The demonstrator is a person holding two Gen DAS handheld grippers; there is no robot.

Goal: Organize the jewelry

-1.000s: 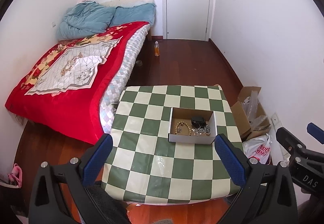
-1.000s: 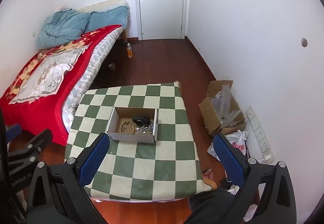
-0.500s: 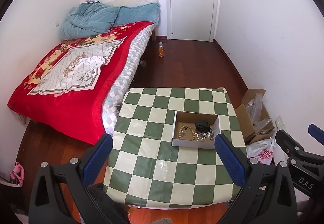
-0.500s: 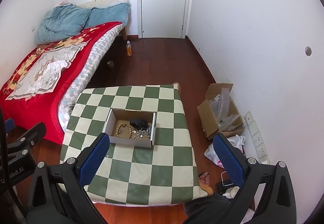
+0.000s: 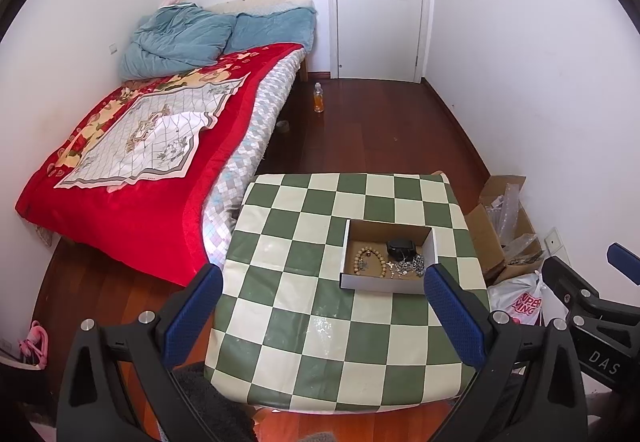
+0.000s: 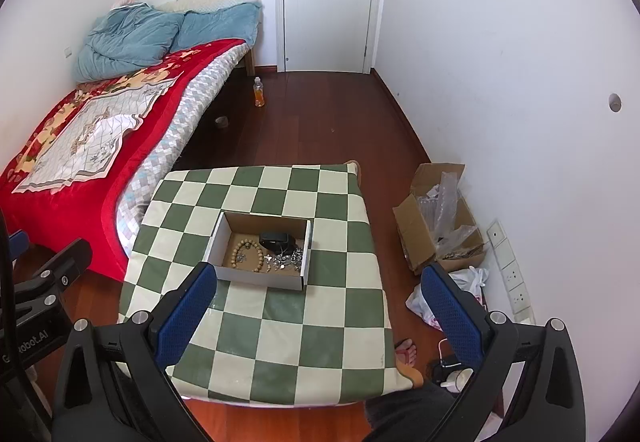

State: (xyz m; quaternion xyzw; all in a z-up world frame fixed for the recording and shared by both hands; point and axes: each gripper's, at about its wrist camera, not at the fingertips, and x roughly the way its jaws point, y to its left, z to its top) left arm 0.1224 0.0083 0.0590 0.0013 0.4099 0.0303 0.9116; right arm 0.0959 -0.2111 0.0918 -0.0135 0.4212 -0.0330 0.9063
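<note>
A small open cardboard box [image 5: 385, 282] [image 6: 260, 277] sits on a green-and-cream checkered table [image 5: 320, 326] [image 6: 280, 334]. Inside it lie a wooden bead bracelet [image 5: 370, 262] [image 6: 249, 256], a black item [image 5: 400, 247] [image 6: 276, 240] and a tangle of silver chains [image 5: 412, 265] [image 6: 286, 260]. My left gripper [image 5: 322, 312] is open and empty, held high above the table's near side. My right gripper [image 6: 320, 306] is open and empty, also high above the table. Each gripper shows at the edge of the other's view.
A bed with a red blanket [image 5: 132, 170] stands left of the table. An open cardboard carton [image 6: 440, 222] and a plastic bag [image 5: 520, 302] lie on the floor to the right by the wall. A bottle [image 5: 318, 98] stands on the wooden floor near the door.
Both grippers have drawn back and up from the table, so the table and box sit lower and smaller in view. Both stay open and empty.
</note>
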